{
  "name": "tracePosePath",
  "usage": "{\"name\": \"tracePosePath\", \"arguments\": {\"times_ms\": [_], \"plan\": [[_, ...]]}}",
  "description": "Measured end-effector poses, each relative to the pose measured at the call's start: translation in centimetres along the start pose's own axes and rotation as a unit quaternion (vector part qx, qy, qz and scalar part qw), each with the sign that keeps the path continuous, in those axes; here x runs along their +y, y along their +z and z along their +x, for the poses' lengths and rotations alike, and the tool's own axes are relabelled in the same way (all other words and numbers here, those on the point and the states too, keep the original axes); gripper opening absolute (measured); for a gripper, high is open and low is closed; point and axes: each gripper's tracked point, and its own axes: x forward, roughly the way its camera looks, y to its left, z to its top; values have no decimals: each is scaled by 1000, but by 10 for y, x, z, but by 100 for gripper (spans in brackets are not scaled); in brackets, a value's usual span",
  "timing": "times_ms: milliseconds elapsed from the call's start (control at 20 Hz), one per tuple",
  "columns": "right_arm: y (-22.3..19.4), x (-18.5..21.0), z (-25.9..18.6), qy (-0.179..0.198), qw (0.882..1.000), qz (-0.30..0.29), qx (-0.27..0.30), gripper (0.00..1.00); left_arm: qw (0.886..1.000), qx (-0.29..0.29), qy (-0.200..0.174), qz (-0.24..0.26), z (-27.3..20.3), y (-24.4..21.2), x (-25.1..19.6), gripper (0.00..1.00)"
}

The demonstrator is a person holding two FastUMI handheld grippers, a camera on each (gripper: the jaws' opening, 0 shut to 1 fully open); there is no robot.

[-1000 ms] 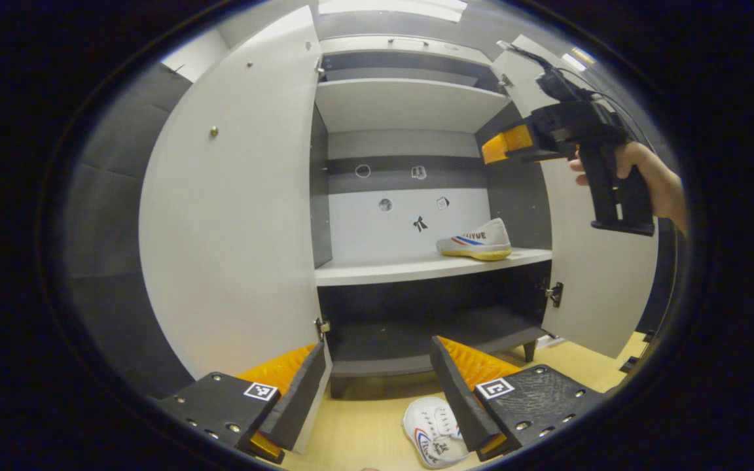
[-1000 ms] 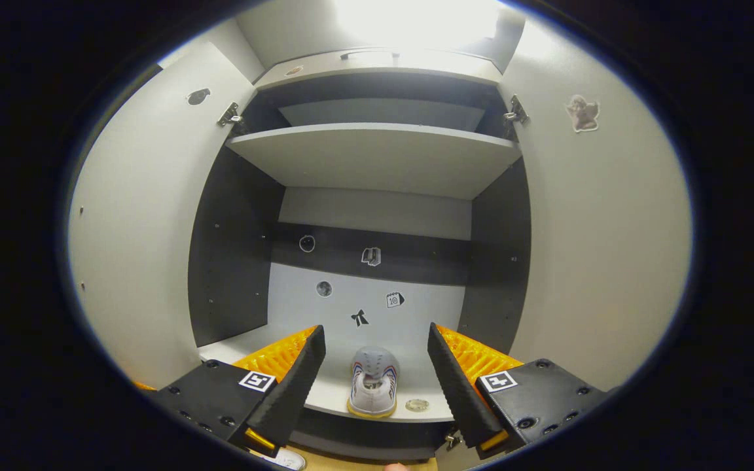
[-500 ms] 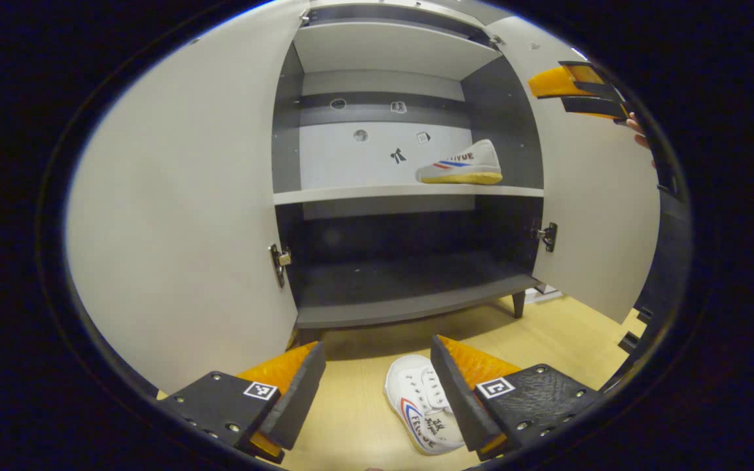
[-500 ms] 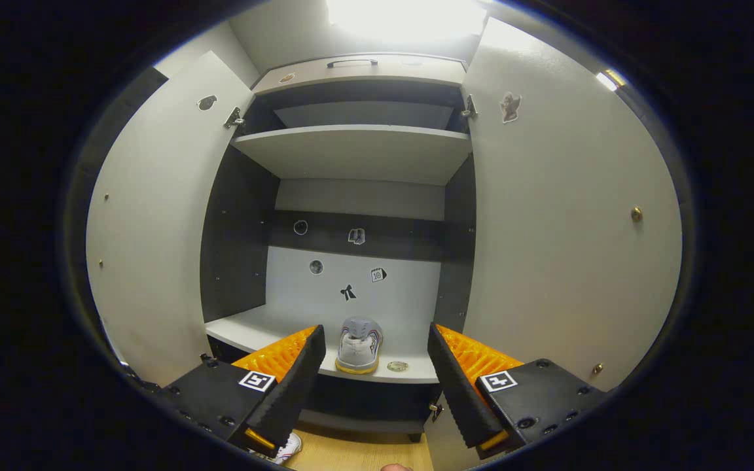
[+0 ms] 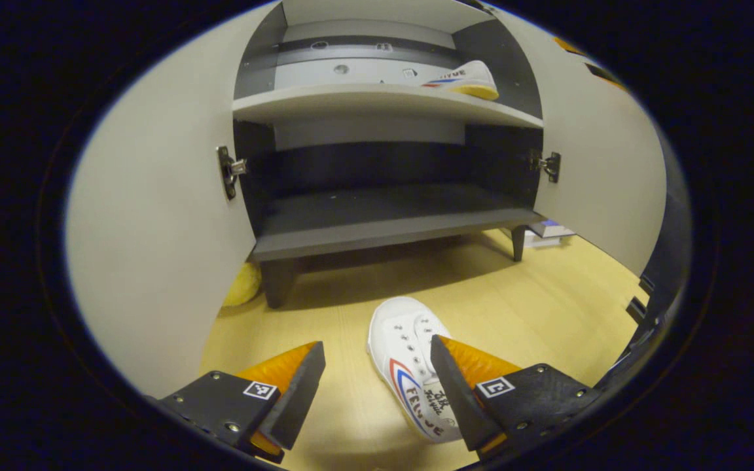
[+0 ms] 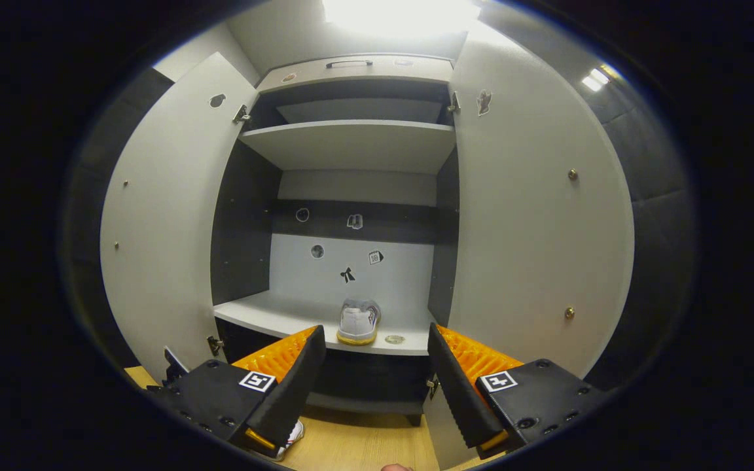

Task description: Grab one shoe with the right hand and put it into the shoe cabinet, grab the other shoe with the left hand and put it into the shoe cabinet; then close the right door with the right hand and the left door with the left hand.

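One white shoe point(image 5: 410, 366) lies on the wooden floor point(image 5: 547, 307) under the left gripper point(image 5: 377, 383), whose jaws are wide apart, the other shoe point(image 6: 359, 322) sits on the cabinet shelf point(image 6: 285, 317), and the right gripper point(image 6: 374, 386) hangs with jaws apart too.

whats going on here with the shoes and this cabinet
A person is putting a pair of white sneakers into an open shoe cabinet, using a handheld gripper in each hand. One sneaker already sits on the middle shelf. The other sneaker lies on the wooden floor in front of the cabinet. The left gripper is open and low over the floor sneaker, not gripping it. The right gripper is open and empty, facing the cabinet. Both doors stand open.
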Motion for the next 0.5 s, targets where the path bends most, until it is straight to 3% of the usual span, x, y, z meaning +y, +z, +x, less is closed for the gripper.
{"name": "tracePosePath", "arguments": {"times_ms": [250, 500], "plan": [[-17, -4, -5, -4, 999, 22, 31, 98, 999, 49, -2, -16, 16, -27, 1, 94], [-25, 0, -10, -2, 999, 7, 45, 98, 997, 80, -10, -17, 29, -45, -1, 94]]}}
